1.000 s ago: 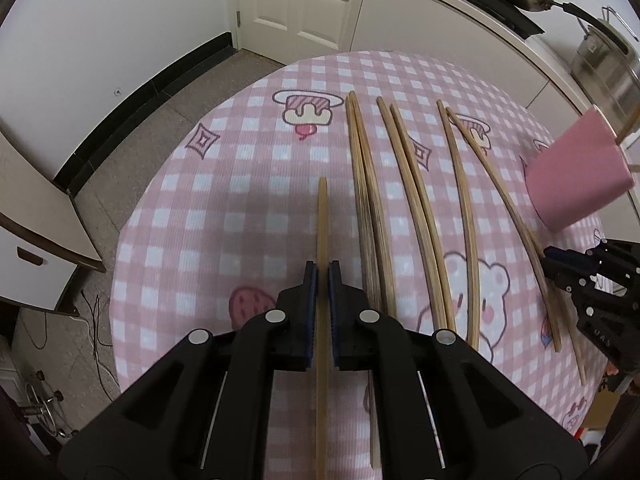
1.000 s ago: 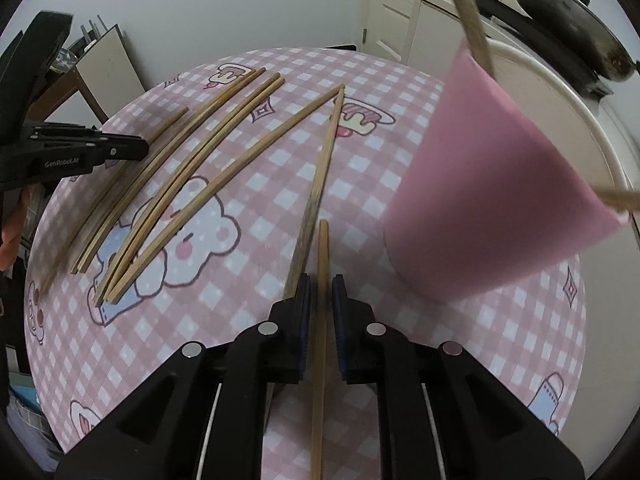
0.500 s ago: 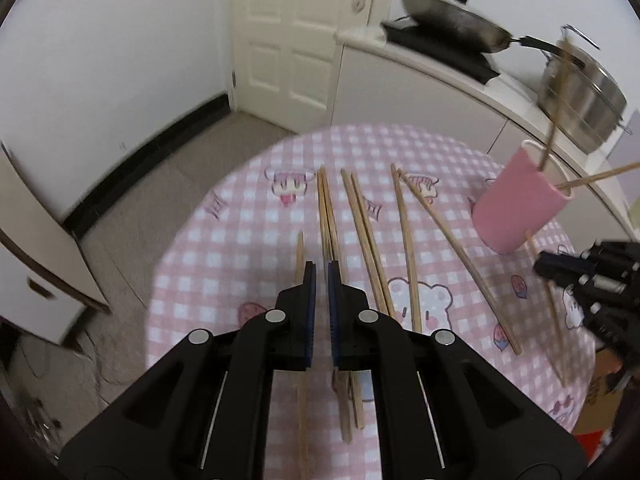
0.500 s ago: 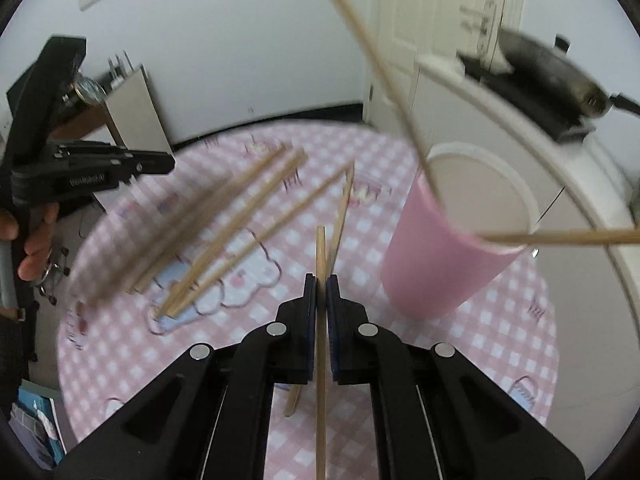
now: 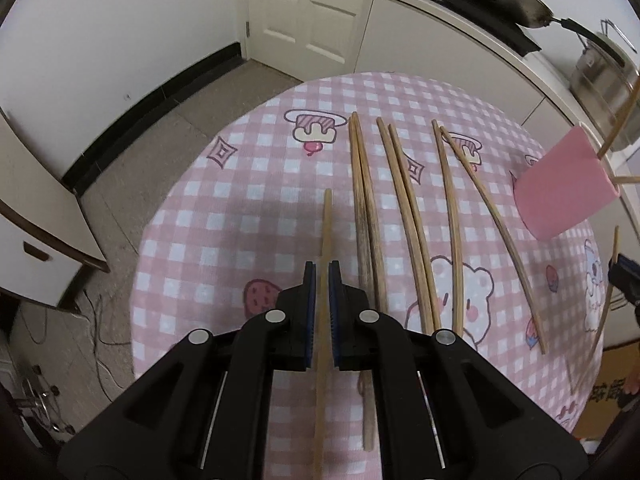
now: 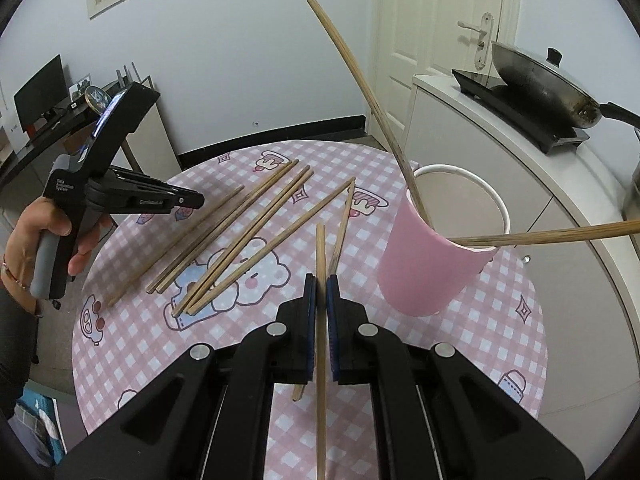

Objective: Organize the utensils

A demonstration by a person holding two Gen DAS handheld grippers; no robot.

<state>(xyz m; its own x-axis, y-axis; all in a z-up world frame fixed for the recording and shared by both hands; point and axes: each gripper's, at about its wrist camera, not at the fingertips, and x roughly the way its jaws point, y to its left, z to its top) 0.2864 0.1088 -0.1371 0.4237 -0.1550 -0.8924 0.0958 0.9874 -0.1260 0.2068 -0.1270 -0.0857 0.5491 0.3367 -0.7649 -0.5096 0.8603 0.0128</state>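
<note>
My right gripper [image 6: 321, 280] is shut on a wooden chopstick [image 6: 320, 256], held above the table just left of the pink cup [image 6: 432, 268]. The cup holds two chopsticks [image 6: 376, 108] that lean out of it. My left gripper [image 5: 322, 270] stands around another chopstick [image 5: 325, 236], jaws narrowly apart, at the left of the row. Several wooden chopsticks [image 5: 404, 208] lie on the pink checked tablecloth [image 5: 248, 200]. The left gripper also shows in the right wrist view [image 6: 192, 200], and the cup in the left wrist view [image 5: 560, 196].
A round table edge [image 5: 160, 216] drops to the floor on the left. A white counter [image 6: 520, 168] with a wok [image 6: 540, 88] and a steel pot [image 5: 604, 76] stands behind the cup. A door [image 5: 304, 8] is at the back.
The right gripper rose with its chopstick, so the cup's open top now shows. The left gripper lifted away, then came back down around the leftmost chopstick.
</note>
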